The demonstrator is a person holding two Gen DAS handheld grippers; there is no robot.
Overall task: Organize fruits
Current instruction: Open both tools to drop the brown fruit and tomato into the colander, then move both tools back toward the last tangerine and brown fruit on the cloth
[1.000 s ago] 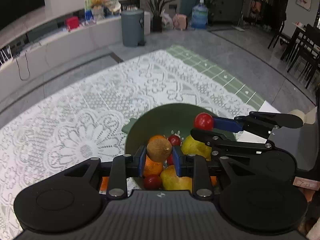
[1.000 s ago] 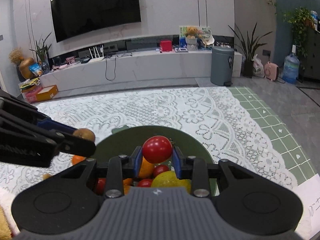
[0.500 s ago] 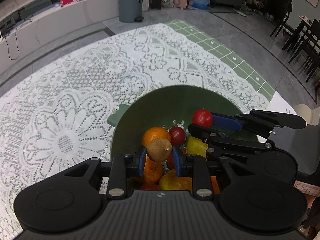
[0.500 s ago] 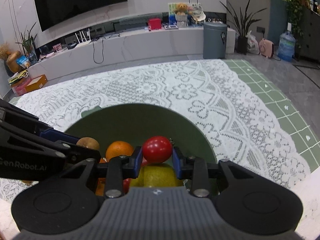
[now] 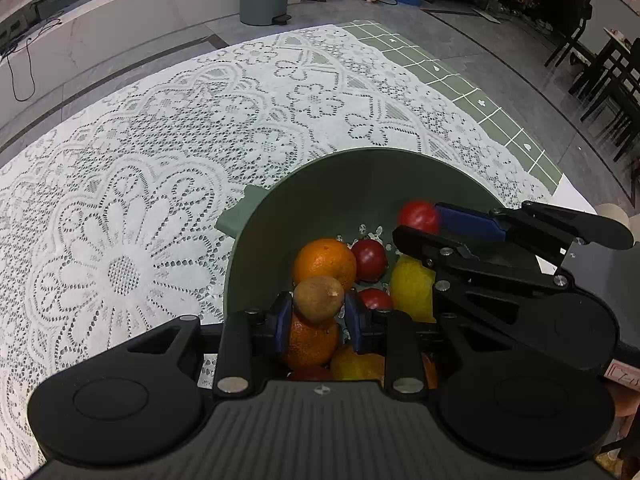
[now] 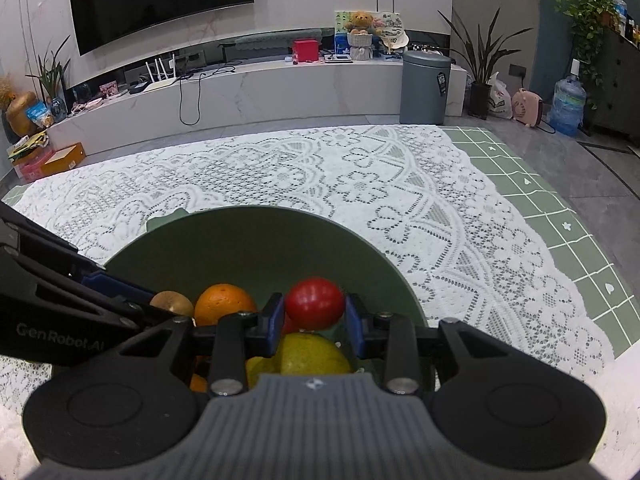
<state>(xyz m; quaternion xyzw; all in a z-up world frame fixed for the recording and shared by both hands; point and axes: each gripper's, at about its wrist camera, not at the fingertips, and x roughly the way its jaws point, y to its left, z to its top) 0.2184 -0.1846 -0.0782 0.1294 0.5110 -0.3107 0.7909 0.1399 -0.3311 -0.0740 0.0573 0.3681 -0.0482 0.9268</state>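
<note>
White lace cloth [image 6: 400, 184] covers the tabletop, with a green checked mat [image 6: 560, 208] showing at its right edge, and a TV wall and grey bin [image 6: 424, 86] stand beyond.

Near the tabletop's front edge sits the green bowl [image 5: 360, 176], and both tools are over it now. Left gripper [image 5: 318, 312] has its jaws narrowed on a brown kiwi [image 5: 319, 299], blue pads pressing it from both sides, hanging just above the fruit pile. Right gripper [image 6: 314, 318] has its jaws clamped on a red tomato [image 6: 314, 303], pads tight on either side, held over the bowl's middle; the left camera shows that tomato near the bowl's far wall.

Inside the bowl: an orange [image 5: 324, 264] just behind the kiwi, a second orange [image 5: 312, 340] directly beneath it, two more tomatoes [image 5: 369, 254] in the centre, one behind the other, and a yellow lemon [image 5: 412, 286] to their right, under the right gripper's arm. Another yellow fruit [image 5: 356, 366] lies at the near side, partly hidden by the left gripper's body. From the right camera, a yellow-green fruit [image 6: 312, 354] sits right below the held tomato.
</note>
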